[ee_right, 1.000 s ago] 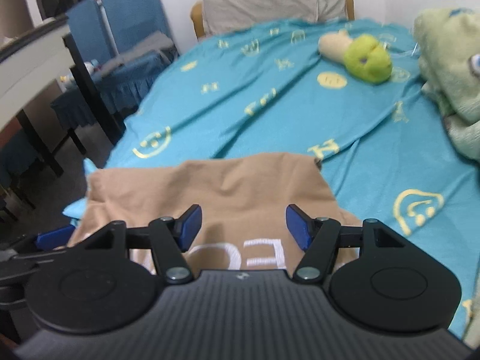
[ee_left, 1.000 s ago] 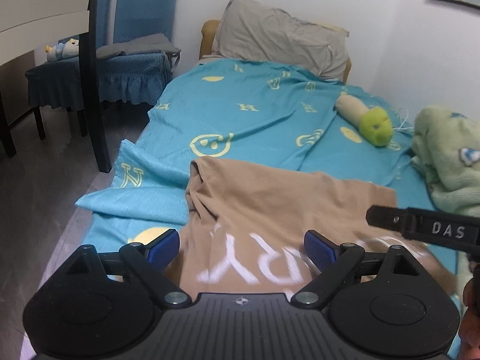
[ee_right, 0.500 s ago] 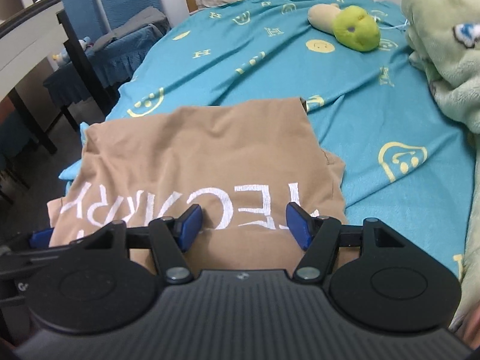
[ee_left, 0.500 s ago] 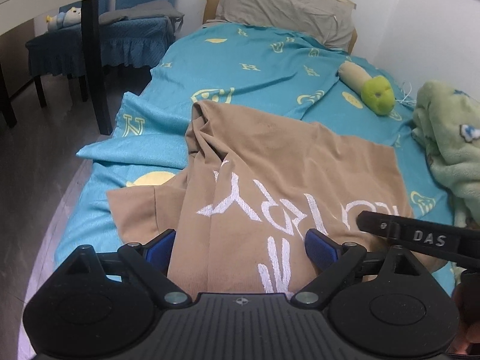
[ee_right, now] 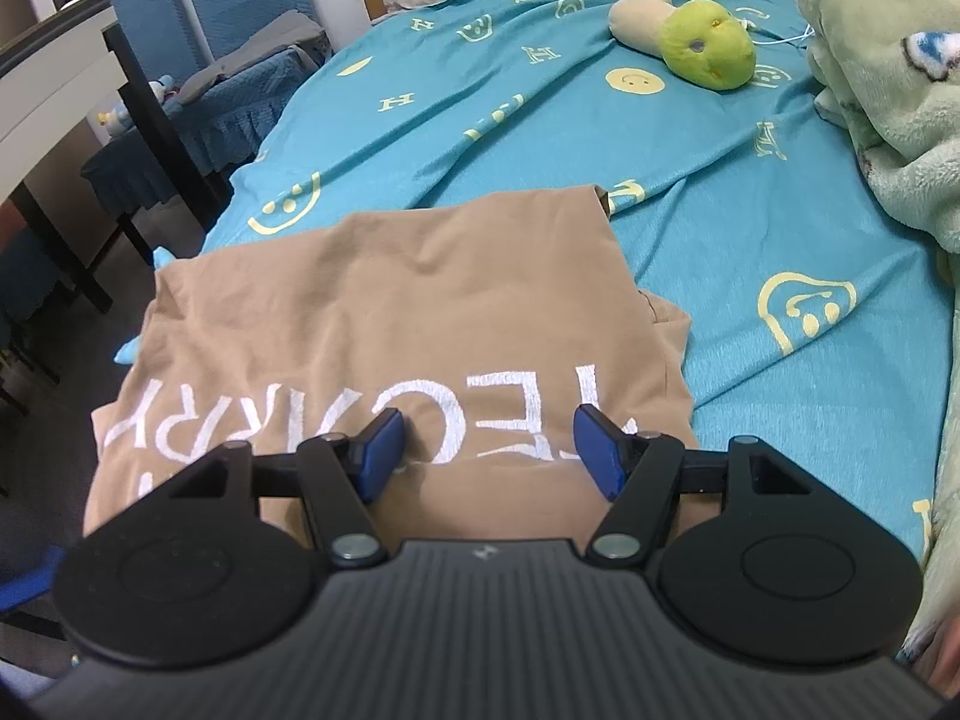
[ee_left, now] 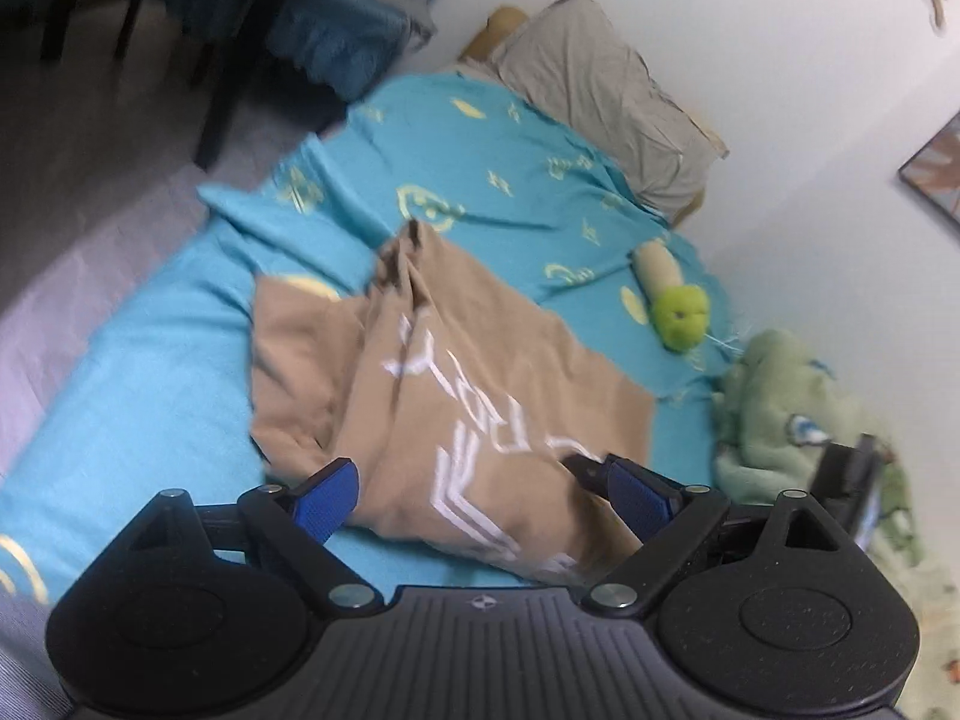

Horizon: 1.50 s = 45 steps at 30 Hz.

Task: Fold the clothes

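So our soft tan cotton t-shirt with white block lettering [ee_right: 384,324] is lying on the bed with the teal smiley-print sheet [ee_right: 750,228], spread mostly flat but bunched into ridges along one side, no tidy fold showing, so we'd say the folding is still left to do. Both the left claw [ee_left: 480,498] and right claw [ee_right: 486,450] hover released over its near edge, gripping nothing.
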Motion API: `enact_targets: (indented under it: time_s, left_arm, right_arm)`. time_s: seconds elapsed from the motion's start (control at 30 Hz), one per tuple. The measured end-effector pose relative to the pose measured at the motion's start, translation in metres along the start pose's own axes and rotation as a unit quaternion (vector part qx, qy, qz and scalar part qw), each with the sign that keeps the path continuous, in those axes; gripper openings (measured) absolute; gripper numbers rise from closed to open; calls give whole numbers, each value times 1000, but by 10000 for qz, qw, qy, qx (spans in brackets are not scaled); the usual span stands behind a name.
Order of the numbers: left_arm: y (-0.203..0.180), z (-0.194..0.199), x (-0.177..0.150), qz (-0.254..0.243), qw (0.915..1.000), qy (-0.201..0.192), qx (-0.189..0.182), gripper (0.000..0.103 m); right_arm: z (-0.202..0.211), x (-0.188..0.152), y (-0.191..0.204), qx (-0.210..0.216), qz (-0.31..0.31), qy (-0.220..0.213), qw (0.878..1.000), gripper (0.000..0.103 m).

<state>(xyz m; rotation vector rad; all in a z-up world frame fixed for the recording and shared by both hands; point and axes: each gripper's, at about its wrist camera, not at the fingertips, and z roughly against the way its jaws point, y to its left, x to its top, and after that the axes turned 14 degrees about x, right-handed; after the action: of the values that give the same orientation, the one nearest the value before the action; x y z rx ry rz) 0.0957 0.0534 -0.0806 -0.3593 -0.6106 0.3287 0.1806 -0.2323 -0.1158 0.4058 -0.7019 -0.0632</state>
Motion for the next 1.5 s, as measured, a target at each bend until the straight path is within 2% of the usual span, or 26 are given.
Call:
enact_targets:
  time_s: [0.03,0.17,0.3,0.57,0.67,0.73,0.8,0.87,0.9,1.03,1.13,1.17,1.23,1.3,1.47,1.5]
  left_arm:
    - [0,-4,0,12,9999,113,-123,92]
    - [2,-35,-7,137,9985,503,-178,92]
    - [5,-74,-5,544,9937,977,0,92]
    - [18,-72,-3,1282,9885,515,-622,94]
    - [22,-72,-3,1555,9836,337,-855,93]
    - [28,-67,-4,1797,9769,255,-1125,93]
    - [28,-70,-5,1815,9776,385,-994,92]
    - [26,-82,-7,1696,9817,743,-453,90]
    - [26,-86,-8,1683,9817,839,-314,86]
    - [25,-85,-7,1735,9815,738,-320,88]
    - [27,-84,-6,1880,9800,594,-264,76]
    - [28,-85,-5,1920,9797,551,-192,65]
    - [30,-86,-5,1987,9788,484,-124,58]
    - [33,-86,-2,1960,9796,418,-143,46]
    - [33,-79,0,1926,9804,285,-308,32]
    - [32,-78,1,1905,9808,265,-324,30]
  right_arm:
    - [0,0,0,-8,-9,3,10000,66]
    - [-1,0,2,-45,5,7,10000,66]
    - [-2,1,2,-60,-35,-2,10000,66]
    - [-3,2,0,-69,-123,-31,9999,66]
    - [-2,3,-1,-60,-187,-51,9998,66]
    - [-1,3,-2,-48,-251,-81,9996,65]
    - [0,3,-3,-41,-291,-100,9995,65]
    - [0,3,-3,-44,-287,-95,9995,65]
    - [0,3,-3,-46,-285,-93,9995,65]
    - [-1,3,-2,-52,-277,-83,9996,65]
    - [-1,3,-2,-57,-271,-76,9996,65]
    - [-1,2,-1,-65,-259,-75,9996,65]
    - [0,2,0,-70,-247,-98,9996,65]
    - [2,2,1,-73,-236,-123,9996,65]
    - [29,4,19,-167,113,-569,9982,65]
    - [34,3,16,82,-120,-581,9982,65]
